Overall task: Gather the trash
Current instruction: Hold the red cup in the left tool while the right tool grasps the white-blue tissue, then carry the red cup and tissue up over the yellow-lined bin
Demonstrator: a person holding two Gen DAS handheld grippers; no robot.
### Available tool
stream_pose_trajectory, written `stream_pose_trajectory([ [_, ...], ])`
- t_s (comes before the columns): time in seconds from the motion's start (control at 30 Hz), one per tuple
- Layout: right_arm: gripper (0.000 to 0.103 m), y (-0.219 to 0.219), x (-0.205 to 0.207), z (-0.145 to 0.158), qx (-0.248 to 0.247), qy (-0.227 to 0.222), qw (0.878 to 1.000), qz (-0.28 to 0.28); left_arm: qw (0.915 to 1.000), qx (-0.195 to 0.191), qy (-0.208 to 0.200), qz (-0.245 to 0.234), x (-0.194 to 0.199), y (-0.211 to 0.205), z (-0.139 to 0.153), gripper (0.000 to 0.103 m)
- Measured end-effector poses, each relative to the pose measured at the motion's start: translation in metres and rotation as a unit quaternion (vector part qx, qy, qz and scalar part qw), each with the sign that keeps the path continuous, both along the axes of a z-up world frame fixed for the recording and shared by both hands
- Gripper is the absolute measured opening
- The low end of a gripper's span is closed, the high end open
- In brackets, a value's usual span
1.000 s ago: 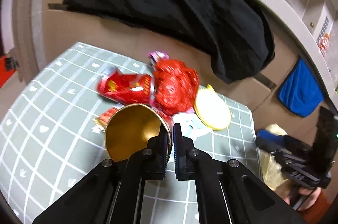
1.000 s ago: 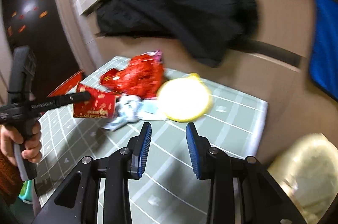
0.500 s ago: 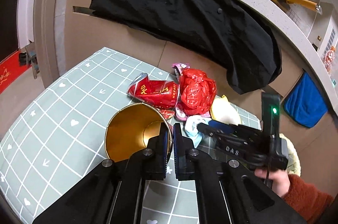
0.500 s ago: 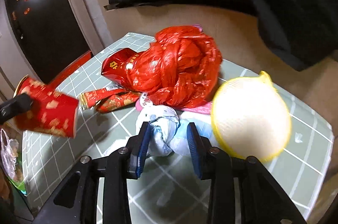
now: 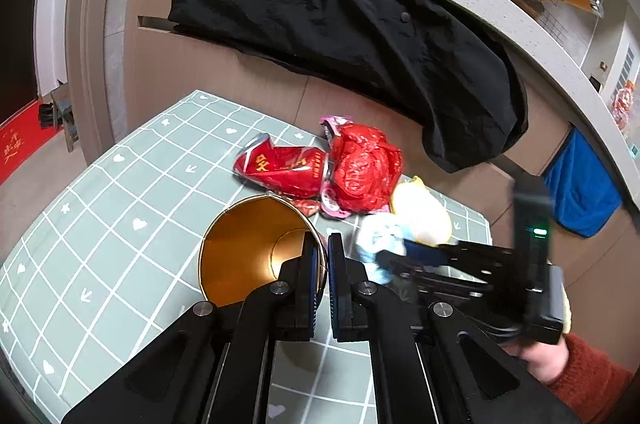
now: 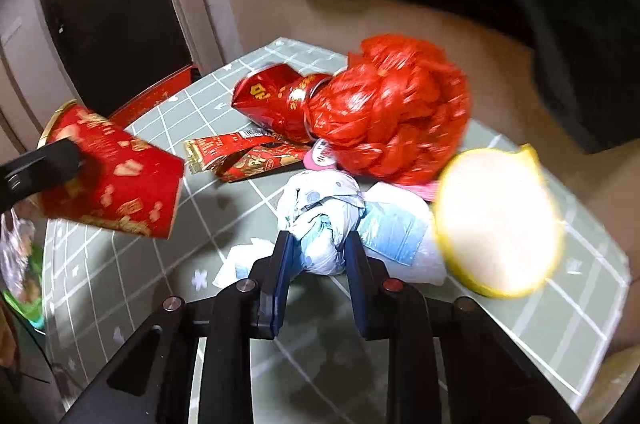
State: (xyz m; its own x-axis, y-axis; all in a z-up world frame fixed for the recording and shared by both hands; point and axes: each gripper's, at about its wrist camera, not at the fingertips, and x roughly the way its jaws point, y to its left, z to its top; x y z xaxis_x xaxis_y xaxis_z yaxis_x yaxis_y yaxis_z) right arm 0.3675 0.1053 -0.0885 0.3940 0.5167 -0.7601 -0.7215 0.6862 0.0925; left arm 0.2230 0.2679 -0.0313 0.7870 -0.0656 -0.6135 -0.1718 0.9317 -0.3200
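Note:
My left gripper [image 5: 323, 244] is shut on the rim of a red paper cup [image 5: 240, 248] with a gold inside, held tilted just above the checked table [image 5: 120, 204]. The cup [image 6: 116, 176] shows at the left of the right wrist view. A knotted white-and-blue plastic bag [image 6: 324, 208] lies by the trash pile. My right gripper [image 6: 320, 244] is closing with its knot between the pads, which touch it on both sides. Behind it lie a crumpled red bag [image 6: 392, 112], a red foil packet [image 6: 272, 96], a red wrapper strip [image 6: 240, 156] and a yellow-rimmed round lid [image 6: 496, 220].
A black garment [image 5: 360, 36] hangs over the counter edge behind the table. A blue cloth [image 5: 580, 192] hangs at the right. A person's hand in a rust-red sleeve [image 5: 544, 356] holds the right gripper. The table's right edge [image 6: 560, 324] runs close to the lid.
My right gripper came down and forward from the table's edge onto the white-and-blue bag and its jaws narrowed around the knot. The left gripper drew back a little with the cup.

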Motion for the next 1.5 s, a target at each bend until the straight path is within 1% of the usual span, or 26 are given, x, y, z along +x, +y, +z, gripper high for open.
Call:
stream_pose_trajectory([
  [0.1, 0.023, -0.025, -0.01, 0.016, 0.014, -0.012, 1.0, -0.01, 0.9999, 0.001, -0.005, -0.01, -0.002, -0.012, 0.004, 0.005],
  [0.2, 0.023, -0.051, -0.023, 0.034, 0.022, -0.035, 0.999, -0.022, 0.9996, 0.007, -0.012, -0.023, -0.003, -0.029, 0.01, 0.005],
  [0.4, 0.023, -0.108, -0.046, 0.07, 0.05, -0.067, 0.995, -0.059, 0.9974, 0.021, -0.038, -0.057, 0.001, -0.071, 0.033, 0.005],
  [0.43, 0.023, -0.121, -0.05, 0.079, 0.057, -0.076, 0.993, -0.068, 0.9967, 0.025, -0.045, -0.063, 0.002, -0.078, 0.038, 0.005],
  [0.5, 0.023, -0.133, -0.055, 0.09, 0.067, -0.09, 0.99, -0.081, 0.9946, 0.037, -0.061, -0.075, 0.003, -0.097, 0.051, 0.005],
  [0.6, 0.023, -0.166, -0.067, 0.113, 0.078, -0.122, 0.983, -0.108, 0.9904, 0.05, -0.085, -0.097, 0.006, -0.127, 0.069, 0.005],
  [0.8, 0.023, -0.228, -0.084, 0.143, 0.094, -0.165, 0.968, -0.162, 0.9805, 0.06, -0.118, -0.146, 0.015, -0.189, 0.095, 0.005],
  [0.9, 0.023, -0.255, -0.091, 0.151, 0.094, -0.181, 0.961, -0.187, 0.9747, 0.061, -0.128, -0.173, 0.019, -0.222, 0.103, 0.005],
  [1.07, 0.023, -0.302, -0.105, 0.159, 0.095, -0.201, 0.947, -0.23, 0.9652, 0.059, -0.131, -0.218, 0.028, -0.272, 0.107, 0.005],
  [1.13, 0.023, -0.322, -0.109, 0.16, 0.093, -0.205, 0.943, -0.246, 0.9626, 0.058, -0.129, -0.231, 0.032, -0.288, 0.105, 0.005],
  [1.37, 0.023, -0.365, -0.123, 0.158, 0.09, -0.214, 0.929, -0.288, 0.9524, 0.047, -0.116, -0.278, 0.039, -0.338, 0.091, 0.005],
  [1.5, 0.023, -0.381, -0.127, 0.153, 0.091, -0.21, 0.926, -0.301, 0.9501, 0.043, -0.106, -0.29, 0.043, -0.355, 0.082, 0.005],
])
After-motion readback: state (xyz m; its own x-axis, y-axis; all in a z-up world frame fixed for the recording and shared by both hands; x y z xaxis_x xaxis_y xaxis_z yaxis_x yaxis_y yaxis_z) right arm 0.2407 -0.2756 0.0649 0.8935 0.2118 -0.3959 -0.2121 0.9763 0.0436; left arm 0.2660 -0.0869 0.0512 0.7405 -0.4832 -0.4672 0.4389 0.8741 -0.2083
